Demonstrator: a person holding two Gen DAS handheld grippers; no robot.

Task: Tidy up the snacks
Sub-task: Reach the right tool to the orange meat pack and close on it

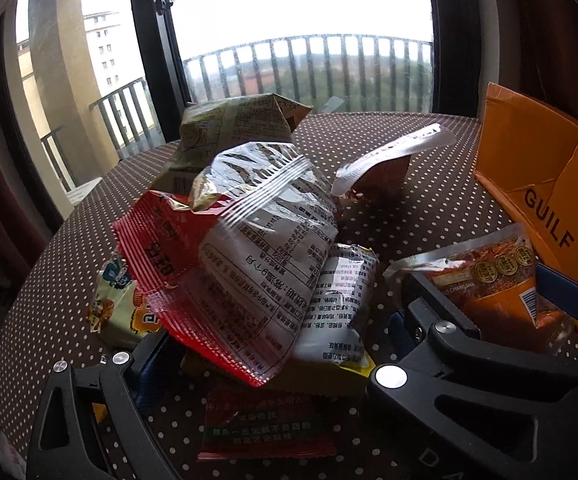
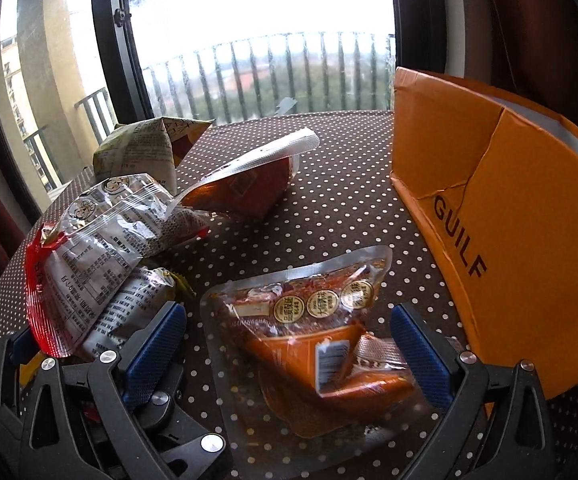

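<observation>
A heap of snack bags lies on the dotted table (image 1: 429,208). A red and silver bag (image 1: 249,248) tops the heap, over a white printed bag (image 1: 341,300). My left gripper (image 1: 277,344) is open, its fingers either side of the heap's near end. An orange vacuum pouch (image 2: 321,344) lies flat between the blue pads (image 2: 157,344) of my right gripper (image 2: 287,344), which is open. In the left wrist view the right gripper (image 1: 493,296) and that pouch (image 1: 489,276) show at the right. The red and silver bag (image 2: 89,248) lies left of it.
An open orange cardboard box (image 2: 529,240) marked GUILF stands at the table's right, also in the left view (image 1: 549,168). A beige-green bag (image 1: 229,128) and a brown pouch (image 1: 381,176) lie farther back. A flat red packet (image 1: 265,428) lies under my left gripper. A window with a railing is behind.
</observation>
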